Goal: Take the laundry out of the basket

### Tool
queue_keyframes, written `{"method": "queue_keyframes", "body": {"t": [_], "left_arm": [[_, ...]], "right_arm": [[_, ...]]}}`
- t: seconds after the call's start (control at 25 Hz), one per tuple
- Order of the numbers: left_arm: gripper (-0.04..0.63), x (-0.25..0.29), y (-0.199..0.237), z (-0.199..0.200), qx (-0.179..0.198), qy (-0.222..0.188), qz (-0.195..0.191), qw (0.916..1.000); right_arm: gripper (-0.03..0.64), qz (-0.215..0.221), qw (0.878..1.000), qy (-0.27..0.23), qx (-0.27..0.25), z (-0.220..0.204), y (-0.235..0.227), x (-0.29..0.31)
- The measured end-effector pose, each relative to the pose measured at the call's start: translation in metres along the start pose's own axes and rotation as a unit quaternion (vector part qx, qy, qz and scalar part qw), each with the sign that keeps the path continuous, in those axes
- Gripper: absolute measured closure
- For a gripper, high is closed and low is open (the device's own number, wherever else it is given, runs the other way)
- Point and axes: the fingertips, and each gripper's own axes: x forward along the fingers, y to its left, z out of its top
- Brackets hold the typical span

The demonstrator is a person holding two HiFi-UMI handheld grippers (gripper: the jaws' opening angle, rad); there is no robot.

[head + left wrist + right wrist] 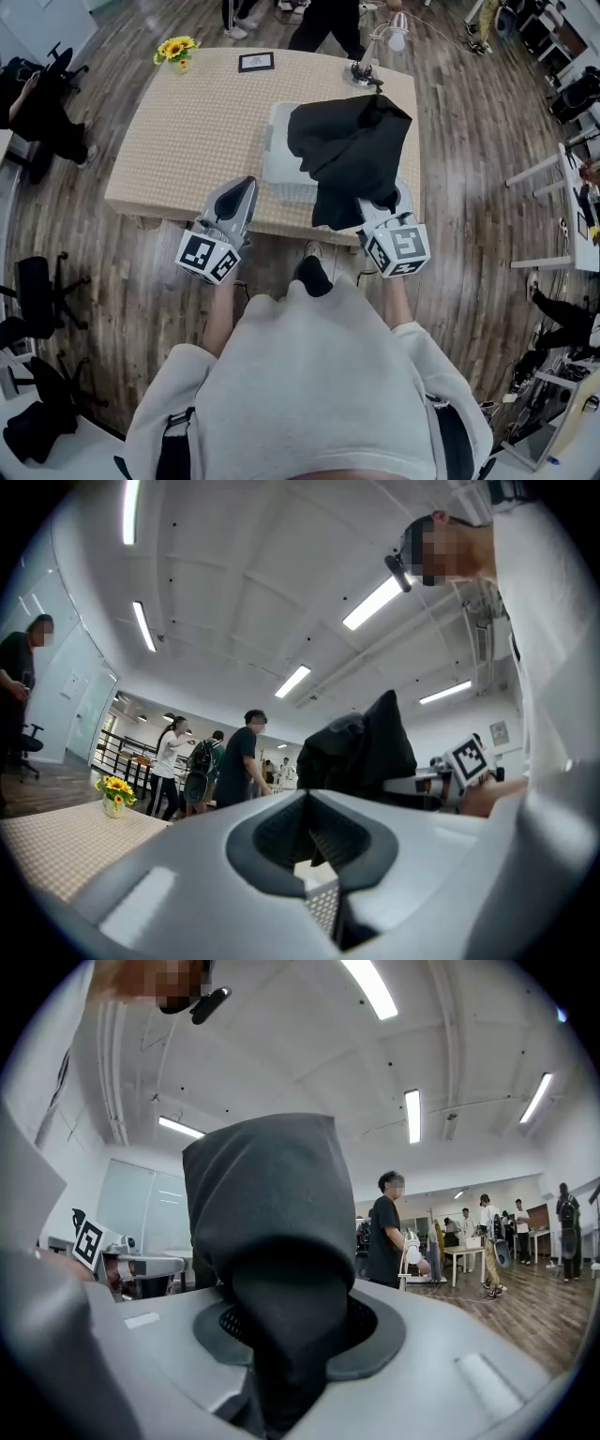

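Lift-out step: my right gripper (384, 204) clamps the black garment (347, 150) raised above the white basket (277, 161) on the table (187, 122), while my left gripper (244, 189), apparently closed and empty, waits; next, carry the garment clear and release it.

Nothing readable here, honestly. The small black frame (256, 62) on the desk (159, 141) had something in it, but it was way too tiny to make out.
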Motion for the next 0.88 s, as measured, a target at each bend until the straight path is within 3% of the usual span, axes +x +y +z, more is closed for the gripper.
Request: {"method": "queue_keyframes", "body": {"t": [0.32, 0.88], "left_arm": [[0.588, -0.074, -0.049, 0.01, -0.002, -0.005, -0.022, 0.9997], [0.588, -0.117, -0.153, 0.012, -0.011, -0.011, -0.047, 0.9988]], "right_arm": [[0.471, -0.028, 0.999, -0.013, 0.01, 0.006, 0.05, -0.08], [0.471, -0.043, 0.999, 0.013, 0.021, -0.016, 0.071, -0.205]]}}
